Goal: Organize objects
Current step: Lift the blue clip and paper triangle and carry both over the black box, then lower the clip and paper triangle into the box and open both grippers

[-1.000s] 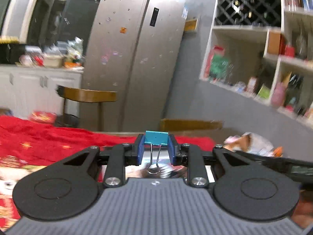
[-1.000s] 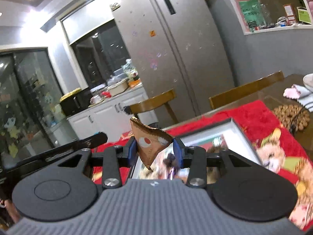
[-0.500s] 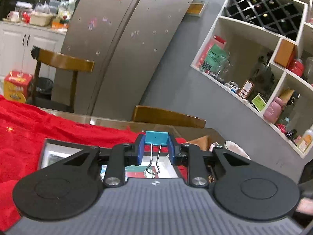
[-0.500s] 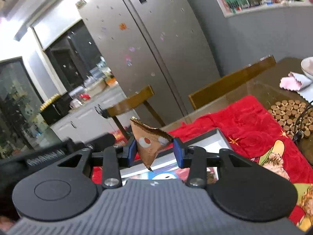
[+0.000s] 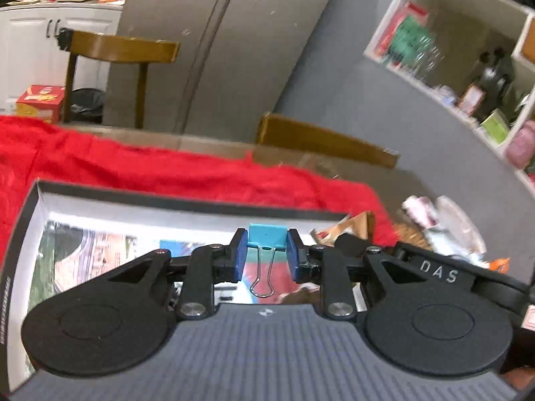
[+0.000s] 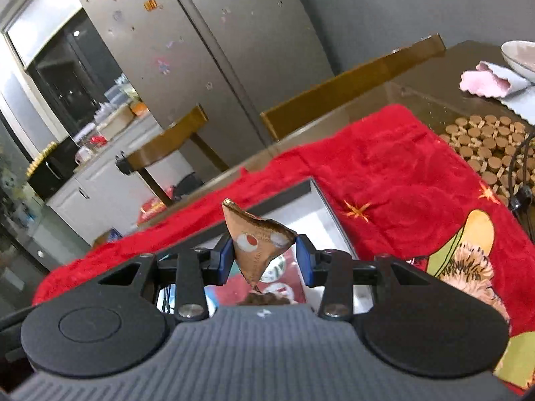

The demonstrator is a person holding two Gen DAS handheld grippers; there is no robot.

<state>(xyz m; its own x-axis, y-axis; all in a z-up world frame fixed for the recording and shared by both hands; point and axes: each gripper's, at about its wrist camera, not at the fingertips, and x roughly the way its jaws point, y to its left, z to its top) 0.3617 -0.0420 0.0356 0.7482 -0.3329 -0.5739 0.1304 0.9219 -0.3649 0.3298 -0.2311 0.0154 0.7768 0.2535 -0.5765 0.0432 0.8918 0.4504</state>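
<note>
Blue binder clip [image 5: 266, 235] clamped between left gripper [image 5: 266, 257] fingers, narrow gap, wire handles hanging toward camera. Brown triangular sachet [image 6: 259, 245] pinched between right gripper [image 6: 264, 259] fingers, somewhat wider gap, point down. Open shallow box [image 5: 187, 202] on red cloth [image 6: 384, 173] lies directly ahead of and below both loads; box long axis runs across left view. Neither hand clearly nearer. Versus a second earlier: both views pitched downward, box now fills lower field; grips unchanged.

Two grippers, the left gripper [image 5: 266, 257] and the right gripper [image 6: 264, 260]; one blue binder clip [image 5: 266, 234], one brown sachet [image 6: 255, 244], one shallow box [image 5: 187, 205], two wooden chairs [image 6: 167, 142], one fridge [image 6: 200, 50].
</note>
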